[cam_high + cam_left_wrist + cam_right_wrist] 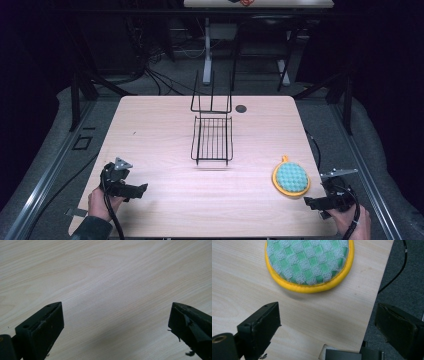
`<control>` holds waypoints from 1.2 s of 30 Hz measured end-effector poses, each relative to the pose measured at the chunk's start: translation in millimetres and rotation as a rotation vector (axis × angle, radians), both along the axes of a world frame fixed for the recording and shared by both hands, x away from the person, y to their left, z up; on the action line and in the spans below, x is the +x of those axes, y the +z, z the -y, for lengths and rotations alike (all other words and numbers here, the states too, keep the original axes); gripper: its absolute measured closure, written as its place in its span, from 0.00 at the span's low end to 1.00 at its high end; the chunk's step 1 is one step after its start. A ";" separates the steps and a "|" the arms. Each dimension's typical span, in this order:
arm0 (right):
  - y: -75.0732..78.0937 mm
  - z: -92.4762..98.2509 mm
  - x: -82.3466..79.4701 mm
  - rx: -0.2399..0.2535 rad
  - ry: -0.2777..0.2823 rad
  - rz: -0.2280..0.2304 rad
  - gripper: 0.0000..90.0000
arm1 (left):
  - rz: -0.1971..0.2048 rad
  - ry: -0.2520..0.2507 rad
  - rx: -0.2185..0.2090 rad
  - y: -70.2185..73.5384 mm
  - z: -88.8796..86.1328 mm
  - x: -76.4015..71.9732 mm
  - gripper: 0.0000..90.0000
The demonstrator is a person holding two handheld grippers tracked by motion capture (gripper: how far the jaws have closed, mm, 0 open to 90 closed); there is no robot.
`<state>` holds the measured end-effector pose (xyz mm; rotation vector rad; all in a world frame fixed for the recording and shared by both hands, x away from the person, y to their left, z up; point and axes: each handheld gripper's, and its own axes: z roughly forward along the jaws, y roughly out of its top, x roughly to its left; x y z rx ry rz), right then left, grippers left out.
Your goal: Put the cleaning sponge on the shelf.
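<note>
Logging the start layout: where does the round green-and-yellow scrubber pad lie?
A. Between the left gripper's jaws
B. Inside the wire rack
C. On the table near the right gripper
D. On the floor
C: the scrubber pad lies flat on the table just ahead of the open right gripper, apart from the wire rack.

The room is dark, its edges lost in black at 9 and 3 o'clock; light falls mainly on a pale wood-grain table (150,120) with rounded corners at the centre; a small dark round spot (241,108) sits near its far edge at about 12 o'clock; grey carpeted floor (165,82) surrounds it, with black cables (160,80) trailing across at 11 o'clock; black frame posts (75,100) stand at 10 and 2 o'clock; a metal rail (45,175) runs along the floor at 8 o'clock; a second pale table (260,4) on a white leg (206,47) stands at 12 o'clock.
</note>
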<state>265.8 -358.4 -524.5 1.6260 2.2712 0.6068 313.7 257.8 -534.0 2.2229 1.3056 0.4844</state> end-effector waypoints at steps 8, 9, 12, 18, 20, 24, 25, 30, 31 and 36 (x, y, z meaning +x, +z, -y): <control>6.1 -1.8 7.5 0.022 -0.001 0.050 0.08 | 0.002 -0.014 -0.017 0.1 -1.2 3.2 0.00; 5.8 -1.7 8.7 0.023 0.000 0.049 0.08 | 0.006 0.001 -0.023 0.3 -1.5 4.6 0.00; 6.1 -2.6 11.9 0.025 0.006 0.047 0.08 | 0.003 -0.001 -0.012 -1.1 0.2 5.4 0.00; 10.7 -10.9 26.6 0.035 0.027 0.049 0.06 | -0.008 -0.014 0.002 -2.9 -0.2 1.6 0.00; 11.5 -14.6 32.6 0.044 0.035 0.048 0.05 | 0.002 -0.003 -0.001 -2.9 -0.3 0.3 0.00; 11.3 -23.6 44.8 0.050 0.062 0.041 0.02 | 0.000 -0.012 0.001 -1.7 -1.0 -1.9 0.00; 10.8 -26.1 49.0 0.050 0.068 0.040 0.00 | 0.001 -0.012 0.001 -1.7 -1.0 -2.3 0.00; 4.5 -27.1 66.2 0.060 0.072 0.030 0.00 | -0.006 -0.015 0.001 -2.9 0.2 -0.6 0.00; 2.9 -26.1 69.4 0.061 0.070 0.027 0.00 | -0.009 -0.017 0.007 -3.0 0.7 -0.4 0.00; -0.9 -22.7 80.3 0.083 0.039 0.002 0.07 | -0.011 -0.027 0.010 -3.5 2.1 -0.2 0.00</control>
